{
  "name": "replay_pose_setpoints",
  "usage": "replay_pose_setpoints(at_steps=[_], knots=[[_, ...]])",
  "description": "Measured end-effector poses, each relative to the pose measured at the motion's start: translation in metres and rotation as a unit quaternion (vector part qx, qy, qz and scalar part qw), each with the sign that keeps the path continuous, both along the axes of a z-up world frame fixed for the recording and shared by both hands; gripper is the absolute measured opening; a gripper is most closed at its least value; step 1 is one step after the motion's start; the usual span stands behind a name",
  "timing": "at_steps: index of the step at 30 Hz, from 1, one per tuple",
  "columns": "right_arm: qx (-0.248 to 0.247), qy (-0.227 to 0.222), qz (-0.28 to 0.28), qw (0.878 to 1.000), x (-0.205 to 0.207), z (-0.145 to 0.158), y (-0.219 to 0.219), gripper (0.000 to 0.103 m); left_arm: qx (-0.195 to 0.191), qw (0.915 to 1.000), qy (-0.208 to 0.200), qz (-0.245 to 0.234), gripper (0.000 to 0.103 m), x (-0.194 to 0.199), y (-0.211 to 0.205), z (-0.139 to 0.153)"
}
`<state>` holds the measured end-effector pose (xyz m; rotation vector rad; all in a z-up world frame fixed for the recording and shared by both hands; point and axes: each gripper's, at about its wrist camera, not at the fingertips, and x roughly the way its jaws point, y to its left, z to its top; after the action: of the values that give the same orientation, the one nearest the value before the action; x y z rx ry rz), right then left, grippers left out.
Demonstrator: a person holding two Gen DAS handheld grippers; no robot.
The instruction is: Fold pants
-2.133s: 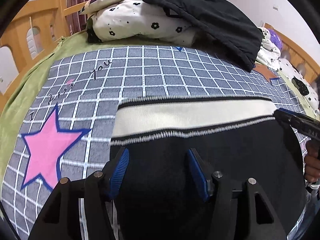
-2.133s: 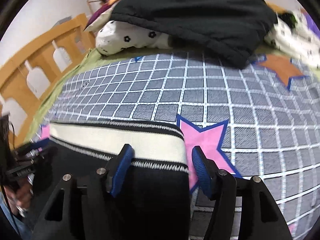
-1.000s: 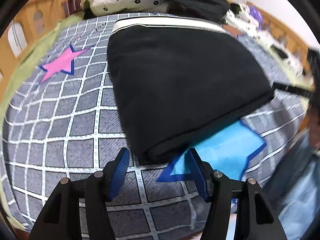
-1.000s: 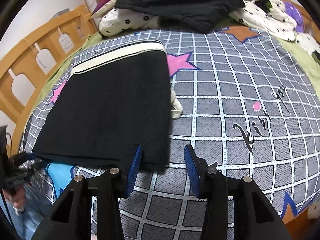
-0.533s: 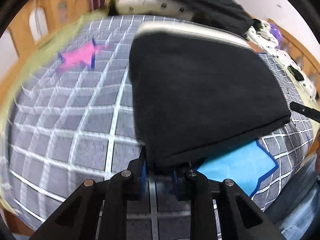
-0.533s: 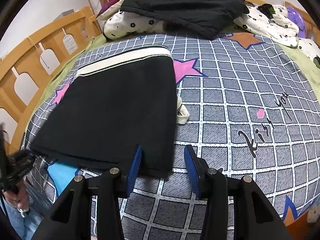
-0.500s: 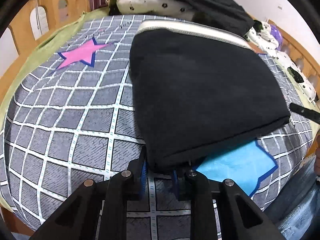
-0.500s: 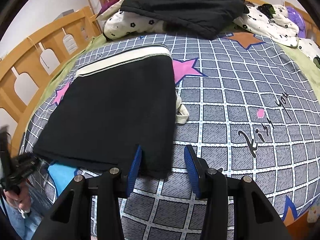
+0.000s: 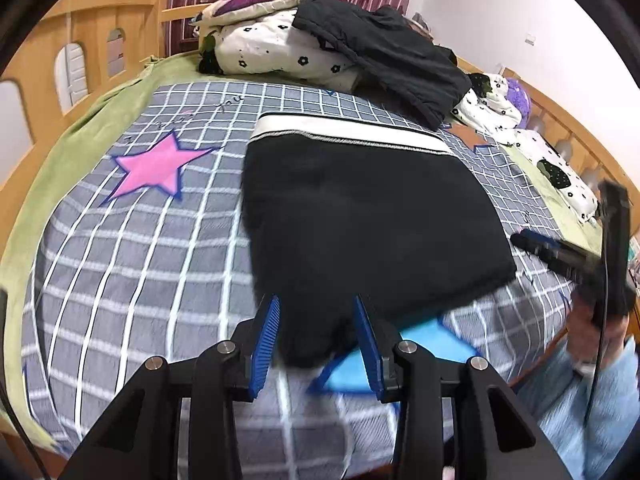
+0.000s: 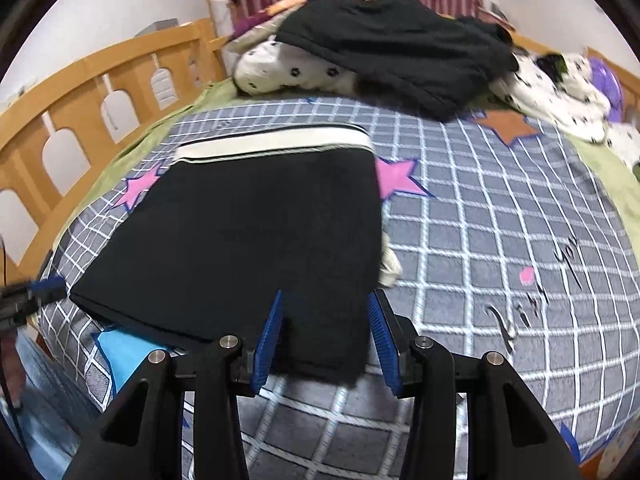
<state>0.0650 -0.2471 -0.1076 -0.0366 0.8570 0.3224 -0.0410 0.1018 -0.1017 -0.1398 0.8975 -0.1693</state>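
Note:
The folded black pants (image 9: pixel 368 208) with a cream waistband (image 9: pixel 348 132) at the far end lie flat on the grey checked blanket (image 9: pixel 120 248). My left gripper (image 9: pixel 316 340) is open, its blue pads straddling the pants' near left corner. In the right wrist view the pants (image 10: pixel 256 232) lie the same way, and my right gripper (image 10: pixel 326 336) is open with its pads around the near right corner. A pale drawstring end (image 10: pixel 390 266) sticks out at the right edge. The right gripper also shows in the left wrist view (image 9: pixel 560 252), held by a hand.
A pile of flowered bedding (image 9: pixel 280 48) with a black garment (image 9: pixel 384 56) on top lies at the head of the bed. A wooden bed rail (image 10: pixel 80 92) runs along the left. More flowered bedding (image 10: pixel 560 88) lies at the back right. The bed's near edge is just below the grippers.
The left gripper, shut on the pants' near edge half a second ago, has opened. The right gripper has opened wider. Both have moved slightly forward over the pants' near corners.

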Motion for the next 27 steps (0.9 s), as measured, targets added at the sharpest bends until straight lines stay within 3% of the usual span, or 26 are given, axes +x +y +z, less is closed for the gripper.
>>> replay_pose_setpoints(at_steps=[3,6,9,11,16,19,22,25,27], knots=[[-0.010,0.001,0.012,1.000,0.004,-0.005,0.014,0.045,0.037,0.9991,0.008,0.017,0.037,0.022,-0.017,-0.004],[-0.021,0.020,0.001,1.000,0.010,-0.019,0.022,0.042,0.055,0.9970,0.048,0.027,0.039,0.035,-0.025,-0.036],[-0.047,0.053,0.002,0.997,0.015,-0.036,0.030,0.041,0.099,0.9947,0.023,0.015,0.042,0.026,-0.038,-0.039],[-0.067,0.048,0.008,0.997,0.011,-0.038,0.035,0.041,0.112,0.9936,0.015,0.007,0.042,0.026,-0.043,-0.030],[-0.025,0.027,0.009,0.999,0.015,-0.014,0.024,0.041,0.088,0.9955,-0.006,0.036,0.042,0.045,-0.028,-0.002],[-0.033,0.001,-0.004,0.999,0.032,0.002,0.022,0.042,0.108,0.9927,-0.026,0.048,0.042,0.072,-0.023,0.015],[-0.045,-0.015,-0.011,0.999,0.062,0.020,0.028,0.042,0.139,0.9862,-0.065,0.062,0.042,0.105,-0.021,0.029],[-0.031,-0.032,-0.007,0.999,0.097,0.041,0.034,0.042,0.137,0.9836,-0.090,0.075,0.042,0.134,-0.017,0.035],[-0.036,-0.055,-0.008,0.998,0.118,0.050,0.040,0.042,0.134,0.9841,-0.082,0.084,0.042,0.151,-0.014,0.030]])
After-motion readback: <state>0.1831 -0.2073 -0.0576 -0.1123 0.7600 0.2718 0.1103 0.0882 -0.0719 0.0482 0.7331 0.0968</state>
